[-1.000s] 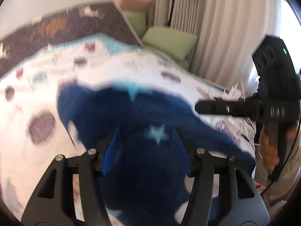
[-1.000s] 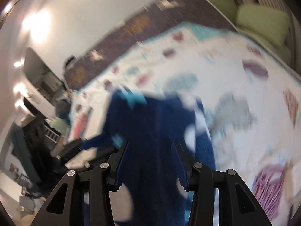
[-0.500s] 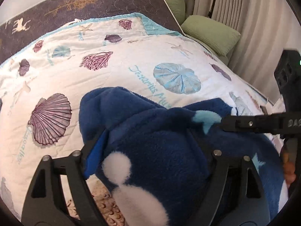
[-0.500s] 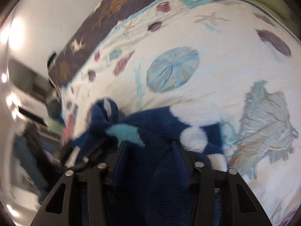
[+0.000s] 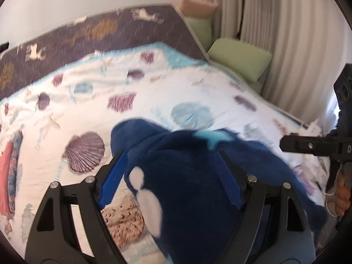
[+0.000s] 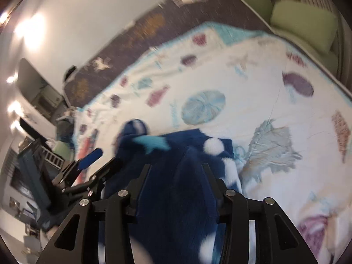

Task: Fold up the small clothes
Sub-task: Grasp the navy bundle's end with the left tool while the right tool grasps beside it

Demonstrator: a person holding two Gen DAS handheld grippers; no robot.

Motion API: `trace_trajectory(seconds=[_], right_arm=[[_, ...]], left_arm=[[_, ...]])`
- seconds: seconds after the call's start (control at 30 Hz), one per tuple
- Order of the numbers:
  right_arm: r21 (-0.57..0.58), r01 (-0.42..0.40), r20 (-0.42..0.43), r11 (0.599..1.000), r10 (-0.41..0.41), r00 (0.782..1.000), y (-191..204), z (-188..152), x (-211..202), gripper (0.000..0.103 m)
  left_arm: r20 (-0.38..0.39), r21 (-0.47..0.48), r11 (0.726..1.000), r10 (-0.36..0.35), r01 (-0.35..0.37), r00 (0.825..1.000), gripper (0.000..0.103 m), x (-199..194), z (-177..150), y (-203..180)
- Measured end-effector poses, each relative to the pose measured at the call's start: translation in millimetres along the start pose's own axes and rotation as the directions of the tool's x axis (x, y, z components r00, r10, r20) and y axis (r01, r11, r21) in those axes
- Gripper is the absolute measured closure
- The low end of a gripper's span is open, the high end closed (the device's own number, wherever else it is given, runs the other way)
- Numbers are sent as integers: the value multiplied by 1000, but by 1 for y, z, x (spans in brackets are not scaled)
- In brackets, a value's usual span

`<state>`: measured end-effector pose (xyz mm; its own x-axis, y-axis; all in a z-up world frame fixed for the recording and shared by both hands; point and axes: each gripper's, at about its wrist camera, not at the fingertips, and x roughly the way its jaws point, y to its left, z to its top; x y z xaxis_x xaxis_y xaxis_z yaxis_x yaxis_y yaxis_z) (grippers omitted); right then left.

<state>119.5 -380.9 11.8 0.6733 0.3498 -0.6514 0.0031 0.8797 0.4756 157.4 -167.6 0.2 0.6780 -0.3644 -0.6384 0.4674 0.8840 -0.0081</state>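
A dark blue fleece garment [image 5: 193, 176] with white dots and a light blue star lies bunched on the seashell quilt [image 5: 154, 101]. My left gripper [image 5: 171, 171] stands open just above it, its blue pads on either side of the fleece. My right gripper [image 6: 176, 176] is also open over the same garment [image 6: 176, 198], which fills the gap between its fingers. The right gripper shows at the right edge of the left wrist view [image 5: 312, 147], and the left gripper shows at the left of the right wrist view [image 6: 88, 165].
The quilt [image 6: 264, 88] covers a bed with a dark patterned headboard [image 5: 88, 28]. Green pillows [image 5: 239, 59] and curtains stand at the far right. A pink and patterned cloth [image 5: 8, 165] lies at the quilt's left edge. Furniture [image 6: 33, 101] stands left of the bed.
Both grippers have pulled up and back from the garment, so more of the bed and headboard shows. The fleece stays bunched on the quilt, its shape little changed.
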Motion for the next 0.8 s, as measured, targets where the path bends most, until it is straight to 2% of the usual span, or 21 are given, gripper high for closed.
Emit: trace_trajectory(seconds=[0.1,0.17,0.3,0.4,0.47,0.53,0.63,0.7,0.8], right_arm=[[-43,-8,27,999,10,1000,12,-22,-31,54],[-70,-17,18,997,18,1000,18,-42,-43,54],[-88,-77,-51,993,73,996,21,-80,-52,54],[-95,-81,-116,992,70,991,15,-106,-47,54],[-70,-57,-149,996,46,988,7,-121,-37,54],[-50,-52,-164,997,43,986,1,-131,-26,54],[-93,2,-121,996,-13,993,11,-140,-27,54],[-115,32,-106,993,-44,993,18,-143,-29,54],[-134,43,-101,990,-57,993,23,-147,-35,53]], left_arm=[[16,22,1000,9,-10,1000,22,-23,-5,-10],[7,28,999,-20,20,1000,22,-36,-17,-17],[-16,43,997,-62,62,998,22,-57,-46,-29],[-12,72,995,-72,73,997,22,-72,-71,-38],[-83,118,992,-37,47,996,20,-60,-91,-46],[-108,63,997,-46,53,993,20,-47,-106,-40],[-134,-91,989,-130,118,982,20,-43,-107,-18],[-121,-93,989,-125,115,985,20,-47,-107,-18],[-98,-43,996,-76,72,992,20,-55,-108,-25]])
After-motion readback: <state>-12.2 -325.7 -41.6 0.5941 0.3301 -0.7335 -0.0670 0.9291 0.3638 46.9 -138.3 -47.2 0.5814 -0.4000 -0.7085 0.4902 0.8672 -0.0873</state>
